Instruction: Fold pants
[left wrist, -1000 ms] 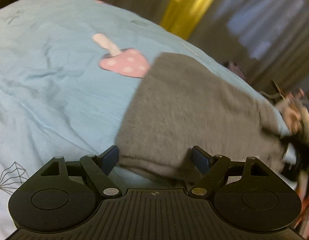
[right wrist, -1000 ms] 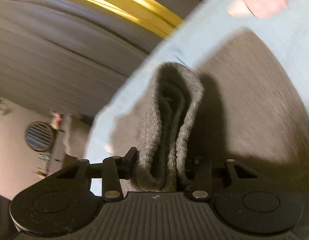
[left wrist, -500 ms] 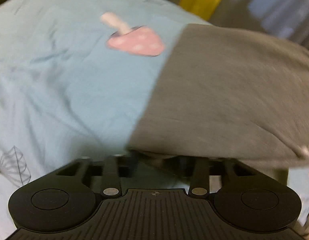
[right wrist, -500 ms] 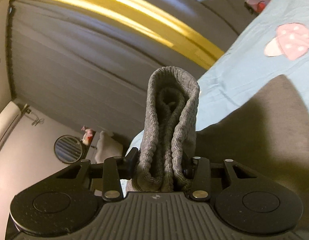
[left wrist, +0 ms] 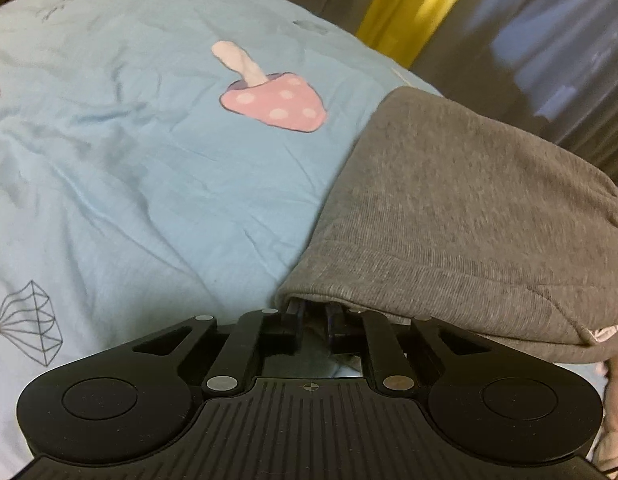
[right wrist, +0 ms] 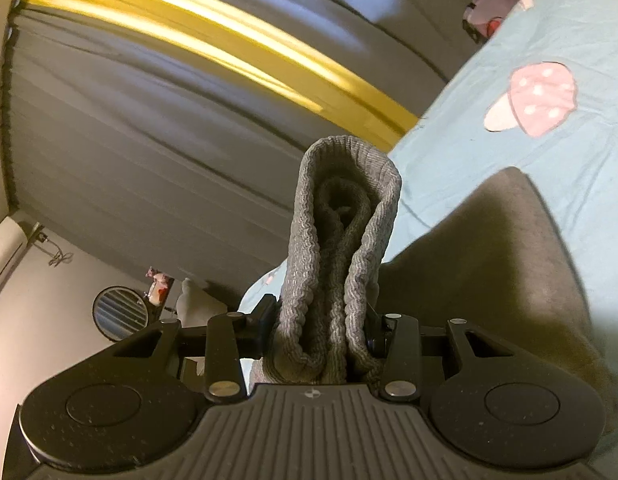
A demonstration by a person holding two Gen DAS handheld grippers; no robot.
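The grey knit pants (left wrist: 461,200) lie folded over on a light blue bedsheet (left wrist: 129,168) at the right of the left wrist view. My left gripper (left wrist: 313,320) sits at their near hem, its jaws drawn close together under the hem, with the fingertips hidden by the fabric. In the right wrist view my right gripper (right wrist: 321,328) is shut on the bunched ribbed waistband (right wrist: 341,248), which stands up between the fingers. The rest of the pants (right wrist: 509,248) hangs down to the right over the sheet (right wrist: 509,40).
The sheet carries a pink mushroom print (left wrist: 275,98) and a line-drawn diamond (left wrist: 29,322). Grey and yellow curtains (right wrist: 189,60) hang behind the bed. A round mirror (right wrist: 121,312) stands by the far wall. A pink object (right wrist: 489,16) lies at the sheet's far end.
My left gripper went from open beside the hem to closed under it. My right gripper has lifted the waistband up off the bed, and the pants have folded over toward the left gripper.
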